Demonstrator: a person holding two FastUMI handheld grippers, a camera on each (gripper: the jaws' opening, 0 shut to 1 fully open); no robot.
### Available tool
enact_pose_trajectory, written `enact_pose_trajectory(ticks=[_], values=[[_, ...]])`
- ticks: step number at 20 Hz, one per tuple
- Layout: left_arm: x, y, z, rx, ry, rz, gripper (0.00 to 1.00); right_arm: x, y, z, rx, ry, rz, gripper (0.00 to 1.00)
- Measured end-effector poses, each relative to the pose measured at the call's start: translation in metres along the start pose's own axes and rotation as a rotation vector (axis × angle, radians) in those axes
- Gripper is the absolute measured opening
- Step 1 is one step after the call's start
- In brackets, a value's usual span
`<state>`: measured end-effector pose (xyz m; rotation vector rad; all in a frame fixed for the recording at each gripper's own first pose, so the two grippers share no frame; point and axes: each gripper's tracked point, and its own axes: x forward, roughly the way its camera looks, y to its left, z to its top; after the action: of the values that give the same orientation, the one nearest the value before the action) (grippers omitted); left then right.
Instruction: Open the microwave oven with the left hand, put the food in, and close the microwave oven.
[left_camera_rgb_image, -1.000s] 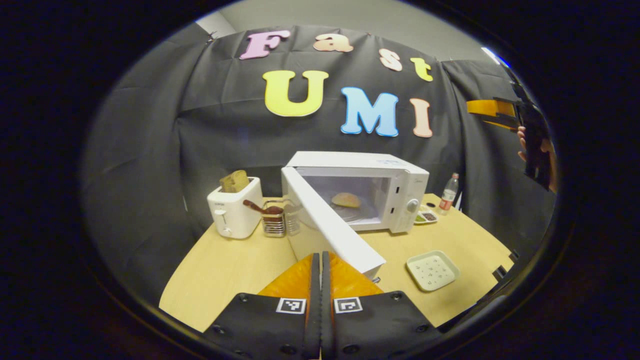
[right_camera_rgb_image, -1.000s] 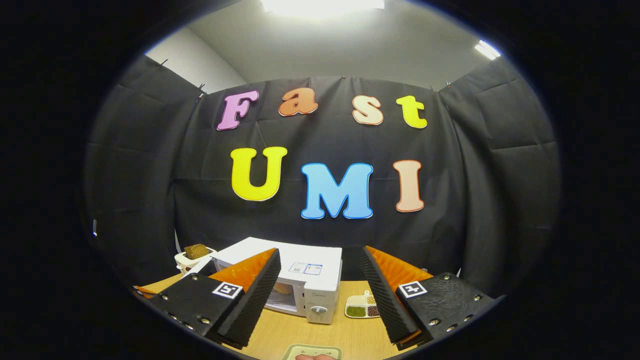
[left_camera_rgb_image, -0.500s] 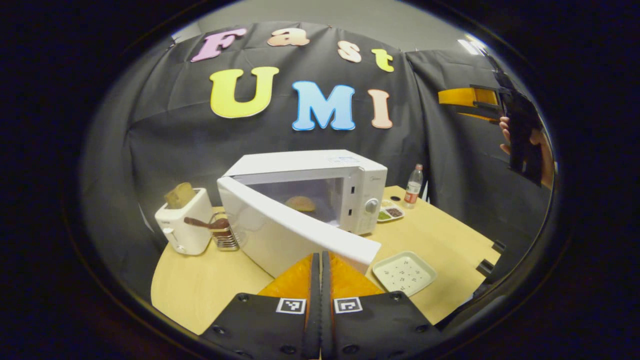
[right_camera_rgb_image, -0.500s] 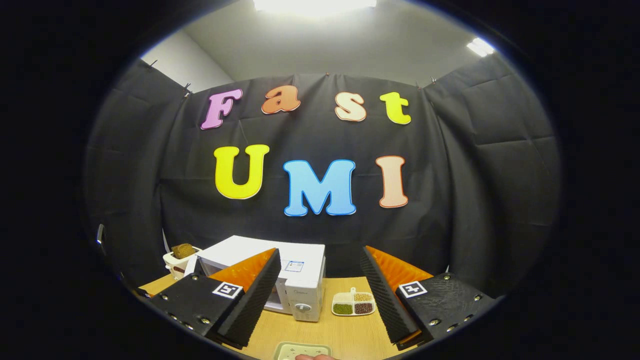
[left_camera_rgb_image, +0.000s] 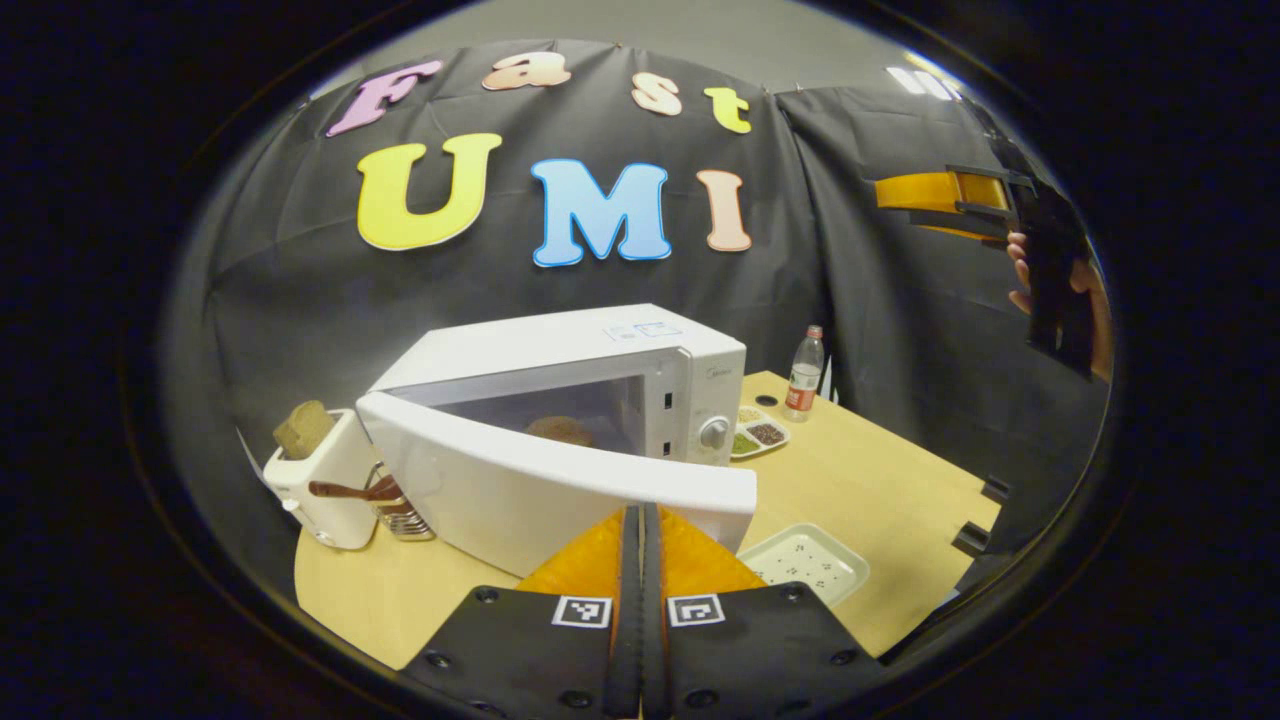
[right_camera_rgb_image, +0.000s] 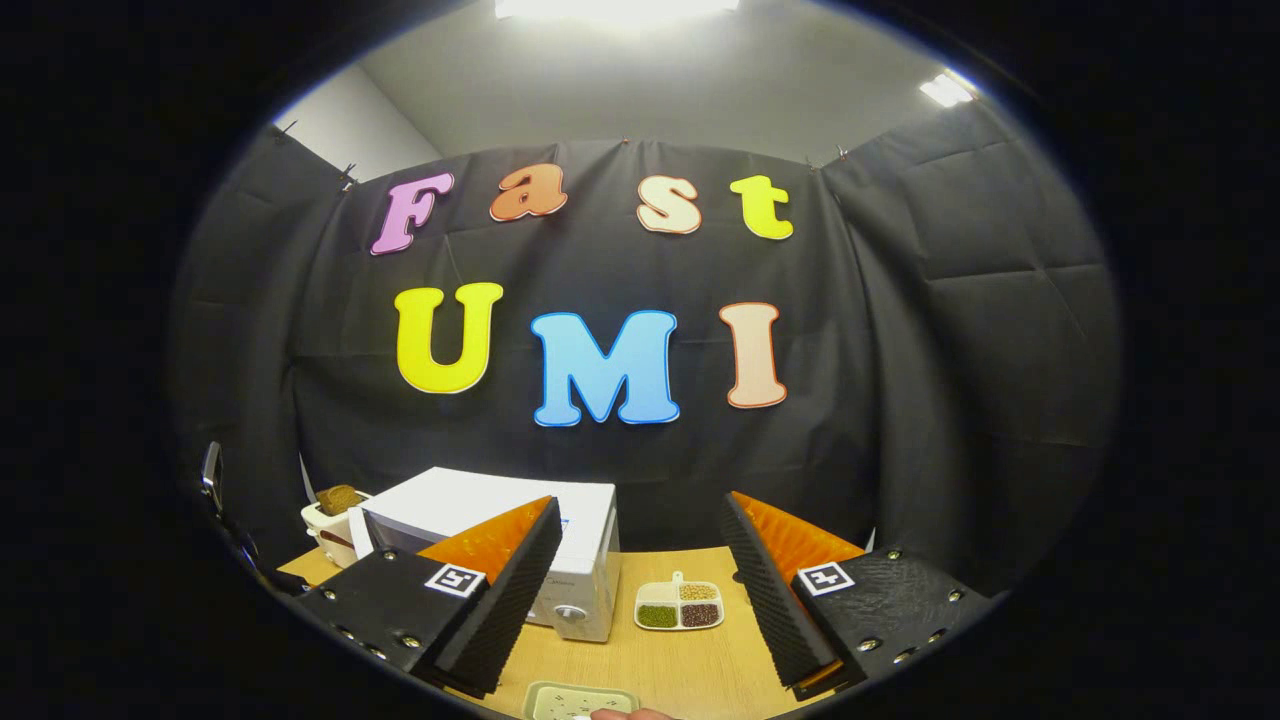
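Fingers of the left gripper (left_camera_rgb_image: 640, 520) are pressed together with nothing between them, tips against the microwave door (left_camera_rgb_image: 560, 490), seen at 6 o'clock. The door stands partly ajar on the microwave (left_camera_rgb_image: 570, 390); food (left_camera_rgb_image: 560, 430) lies inside. The right gripper (right_camera_rgb_image: 635, 560) is held wide apart, empty, above the table (right_camera_rgb_image: 690, 670).

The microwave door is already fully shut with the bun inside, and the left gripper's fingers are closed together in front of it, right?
Not quite. In the left gripper view the microwave door is partly open, swung out from the microwave, with the bun visible inside through the gap. The rest holds: the left gripper is shut, its fingers together, right in front of the door.
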<state>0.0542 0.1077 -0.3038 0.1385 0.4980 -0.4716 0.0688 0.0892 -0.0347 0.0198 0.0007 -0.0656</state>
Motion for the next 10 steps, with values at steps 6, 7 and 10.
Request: enact_pose_trajectory(ticks=[6,7,10], values=[[0.035,-0.008,0.009,-0.058,-0.010,0.000,0.07,0.010,-0.024,0.001,0.017,0.003,-0.033,0.98],[0.042,-0.009,0.012,-0.069,-0.014,0.002,0.07,0.012,-0.027,0.001,0.019,0.003,-0.039,0.98],[0.059,-0.011,0.019,-0.096,-0.022,0.006,0.07,0.016,-0.032,-0.006,0.012,0.016,-0.043,0.97]])
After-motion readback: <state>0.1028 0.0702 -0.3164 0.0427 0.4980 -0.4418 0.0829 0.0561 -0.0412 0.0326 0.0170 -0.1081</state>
